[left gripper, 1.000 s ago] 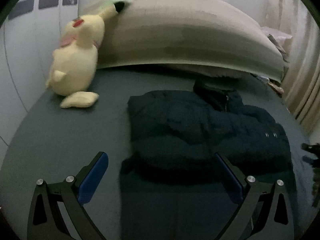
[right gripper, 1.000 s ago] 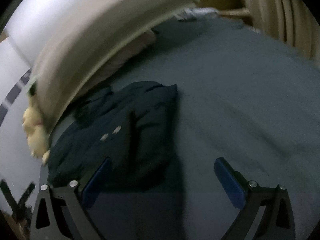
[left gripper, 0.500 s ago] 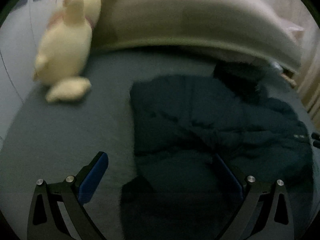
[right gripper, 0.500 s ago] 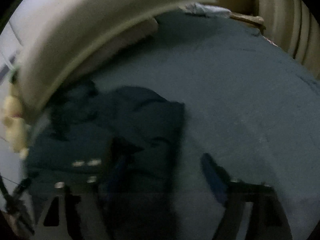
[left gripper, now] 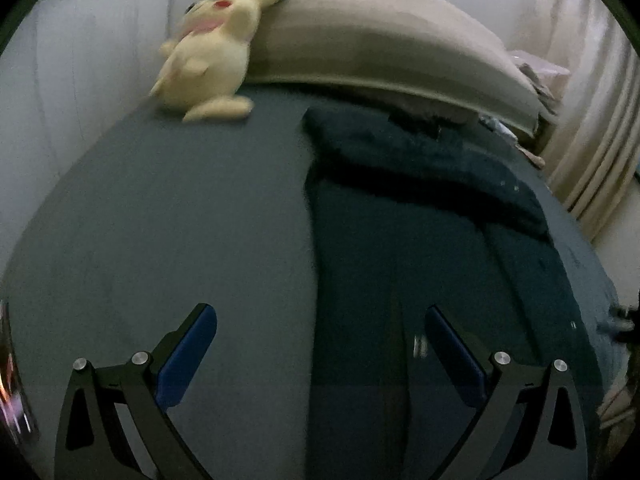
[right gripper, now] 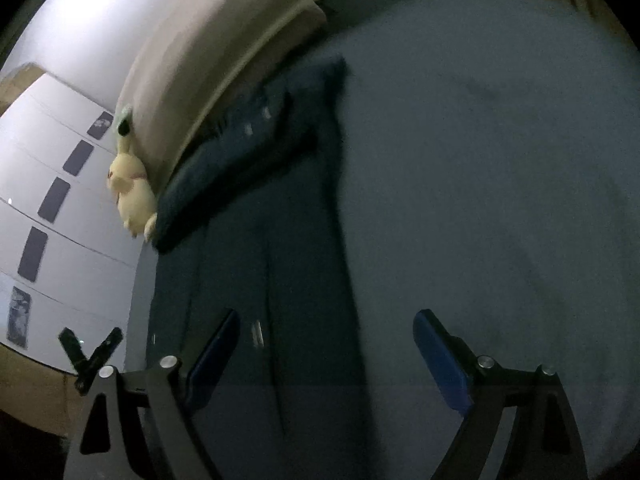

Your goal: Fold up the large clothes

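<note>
A dark navy jacket (left gripper: 420,240) lies on the grey-blue bed sheet (left gripper: 180,220). Its upper part is bunched in a thick fold near the pillow, and its lower part lies flat toward me. My left gripper (left gripper: 318,314) is open over the jacket's left edge, right finger above the cloth, left finger above bare sheet. In the right wrist view the jacket (right gripper: 272,240) runs down the middle. My right gripper (right gripper: 326,316) is open astride the jacket's right edge, with nothing pinched. Neither gripper holds any cloth.
A long beige pillow (left gripper: 380,40) lies across the head of the bed, with a yellow plush toy (left gripper: 208,60) leaning on its left end. Pale wall panels (right gripper: 60,220) stand on the left and curtains (left gripper: 592,140) on the right. Bare sheet (right gripper: 500,200) spreads right of the jacket.
Both grippers have drawn back from the pillow toward the near end of the bed. The jacket's bunched fold now looks farther away, and more of its flat lower part shows. Both grippers remain open.
</note>
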